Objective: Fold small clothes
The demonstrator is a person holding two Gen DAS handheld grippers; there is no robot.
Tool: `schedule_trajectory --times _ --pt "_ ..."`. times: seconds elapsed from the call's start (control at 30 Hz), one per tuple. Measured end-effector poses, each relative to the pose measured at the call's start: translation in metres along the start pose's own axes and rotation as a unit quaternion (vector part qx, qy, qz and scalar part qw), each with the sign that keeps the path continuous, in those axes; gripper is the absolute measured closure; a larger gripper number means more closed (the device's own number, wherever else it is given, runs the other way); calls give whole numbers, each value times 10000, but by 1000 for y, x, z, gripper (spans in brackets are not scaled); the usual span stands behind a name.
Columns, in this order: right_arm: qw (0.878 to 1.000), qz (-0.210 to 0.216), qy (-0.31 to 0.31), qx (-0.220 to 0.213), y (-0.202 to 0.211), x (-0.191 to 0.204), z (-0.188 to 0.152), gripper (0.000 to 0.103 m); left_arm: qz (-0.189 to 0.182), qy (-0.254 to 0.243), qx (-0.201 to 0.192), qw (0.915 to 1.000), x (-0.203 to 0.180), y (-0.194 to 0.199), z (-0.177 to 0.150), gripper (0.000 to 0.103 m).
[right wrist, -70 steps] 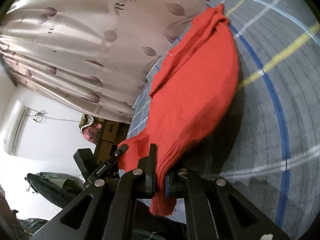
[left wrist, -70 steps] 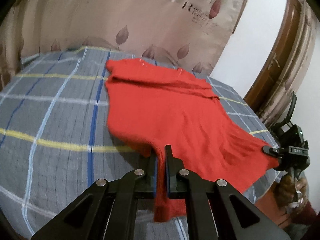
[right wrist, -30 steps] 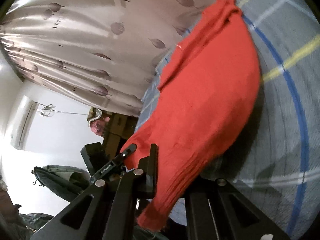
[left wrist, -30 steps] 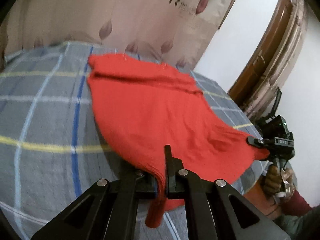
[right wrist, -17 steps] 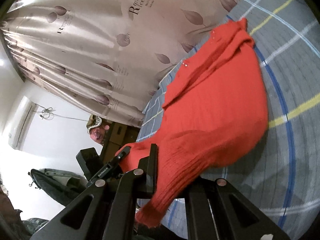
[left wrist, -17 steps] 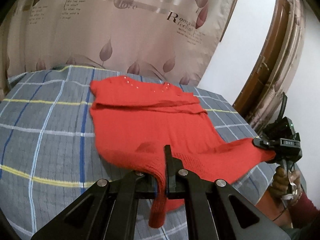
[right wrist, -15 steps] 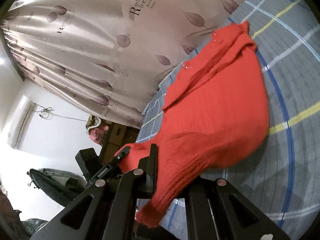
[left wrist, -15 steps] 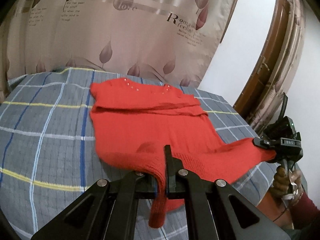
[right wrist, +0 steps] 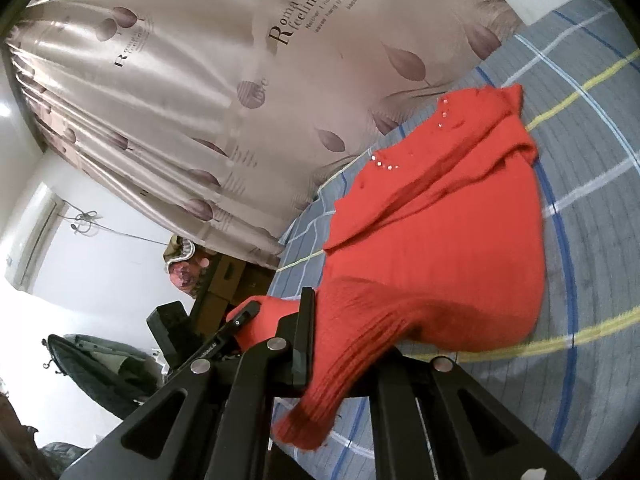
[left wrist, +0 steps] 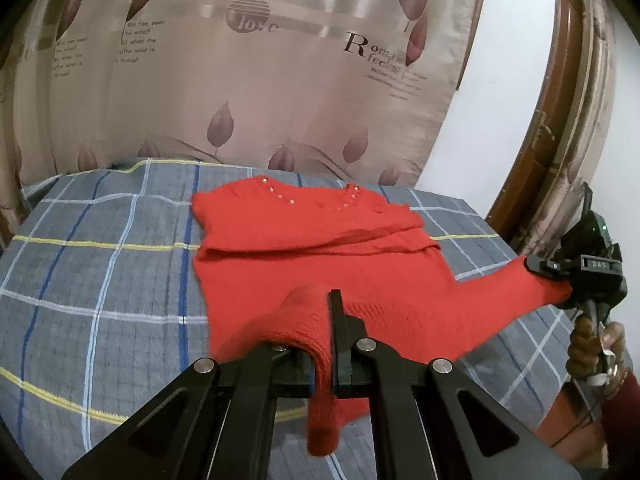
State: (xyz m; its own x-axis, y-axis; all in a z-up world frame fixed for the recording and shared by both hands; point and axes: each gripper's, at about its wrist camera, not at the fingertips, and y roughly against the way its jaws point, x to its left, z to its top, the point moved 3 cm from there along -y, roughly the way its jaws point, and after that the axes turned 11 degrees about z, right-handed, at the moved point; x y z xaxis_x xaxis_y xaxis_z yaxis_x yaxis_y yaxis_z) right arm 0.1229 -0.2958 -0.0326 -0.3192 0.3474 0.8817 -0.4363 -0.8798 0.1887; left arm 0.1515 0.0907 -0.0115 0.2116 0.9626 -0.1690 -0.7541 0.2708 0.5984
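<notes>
A red knit sweater point(left wrist: 312, 264) with beads at the neckline lies on a grey plaid bed point(left wrist: 100, 280), its top part folded over. My left gripper point(left wrist: 324, 344) is shut on one bottom corner of the hem, which hangs down between the fingers. My right gripper point(right wrist: 340, 344) is shut on the other bottom corner and shows at the right of the left wrist view point(left wrist: 560, 276). The lower half of the sweater point(right wrist: 440, 248) is lifted off the bed between both grippers. The left gripper also shows in the right wrist view point(right wrist: 240, 320).
A beige leaf-print curtain point(left wrist: 280, 80) hangs behind the bed. A wooden door frame point(left wrist: 560, 140) stands at the right. Boxes and a dark bag point(right wrist: 100, 368) sit beside the bed in the right wrist view.
Both grippers have risen and moved toward the neckline with the hem corners. The sweater's lower half has come further off the bed. More curtain shows.
</notes>
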Motion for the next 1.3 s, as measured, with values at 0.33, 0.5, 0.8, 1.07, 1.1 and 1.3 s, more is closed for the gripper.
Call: schedule_trajectory --times 0.33,0.5,0.8,1.07,1.1,1.3 --pt "9999 -82 61 33 -11 -4 30 96 147 11 -1 9999 3 -22 14 99" --pt "9999 -96 84 71 -17 -6 43 96 208 35 27 9998 5 -32 20 99" --pt "9998 -138 51 95 -25 -14 58 96 287 39 111 9995 10 -48 27 98" --pt "9998 -134 68 91 -30 -20 75 96 359 116 185 9991 15 -68 35 98" --pt "9999 -132 58 84 -31 -21 77 96 363 133 192 9991 16 -70 35 98" --pt "9998 -159 4 71 -38 -29 90 96 417 183 215 9987 19 -83 41 98"
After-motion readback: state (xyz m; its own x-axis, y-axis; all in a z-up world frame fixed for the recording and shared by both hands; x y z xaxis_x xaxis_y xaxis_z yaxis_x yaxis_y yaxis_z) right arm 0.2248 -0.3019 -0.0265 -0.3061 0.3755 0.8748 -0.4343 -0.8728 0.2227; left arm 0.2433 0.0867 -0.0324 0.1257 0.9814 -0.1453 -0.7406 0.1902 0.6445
